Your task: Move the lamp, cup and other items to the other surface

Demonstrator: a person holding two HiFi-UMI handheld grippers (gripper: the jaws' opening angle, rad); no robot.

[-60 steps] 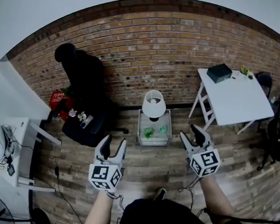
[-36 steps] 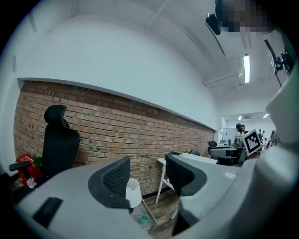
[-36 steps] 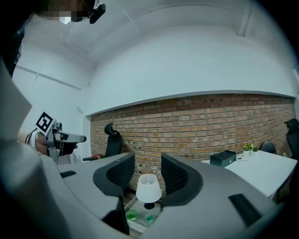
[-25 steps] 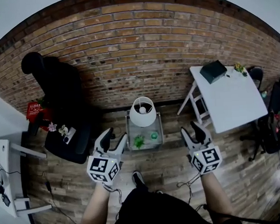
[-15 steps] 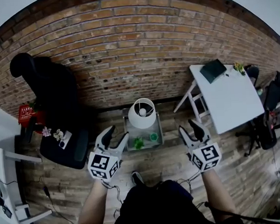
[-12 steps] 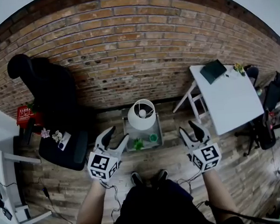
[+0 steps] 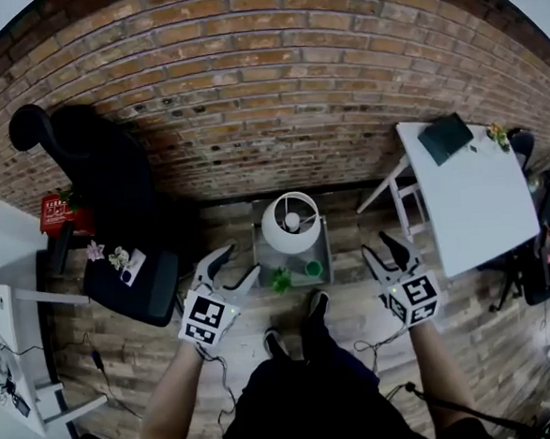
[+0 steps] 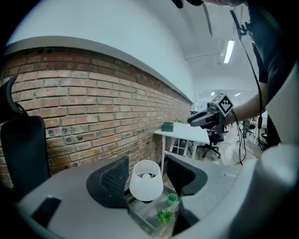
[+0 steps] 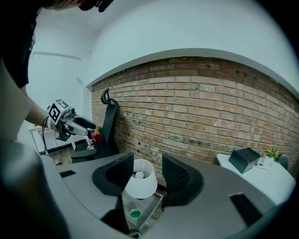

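Brick wall [image 7: 275, 82] across the whole back, red-brown, meeting a plank floor [image 7: 125, 356] below. At the right, white table [image 7: 471, 200], well apart from everything else. At the left, black office chair [image 7: 114, 197], back toward the wall. Between chair and white table, close to the wall, low clear side table [image 7: 326, 255]. On its rear half, lamp [image 7: 291, 222] with a white shade, upright, bulb visible from above.

Short of the side table, left gripper [image 7: 238, 261] off its left front corner and right gripper [image 7: 377, 243] off its right front corner. Both aimed toward the wall and tilted a little down. Jaws of both parted and released, gripping nothing. In either gripper view, only open air in the gap, with the lamp framed far beyond it. Touching none of the things on the side table.

Smaller still:
- black box [image 7: 446, 138] at the far end of the white table
- small green plant [image 7: 280, 280] at the side table's front left
- green cup [image 7: 313, 268] just to the plant's right, near but not touching
- tiny flowers [image 7: 109, 258] on the chair seat
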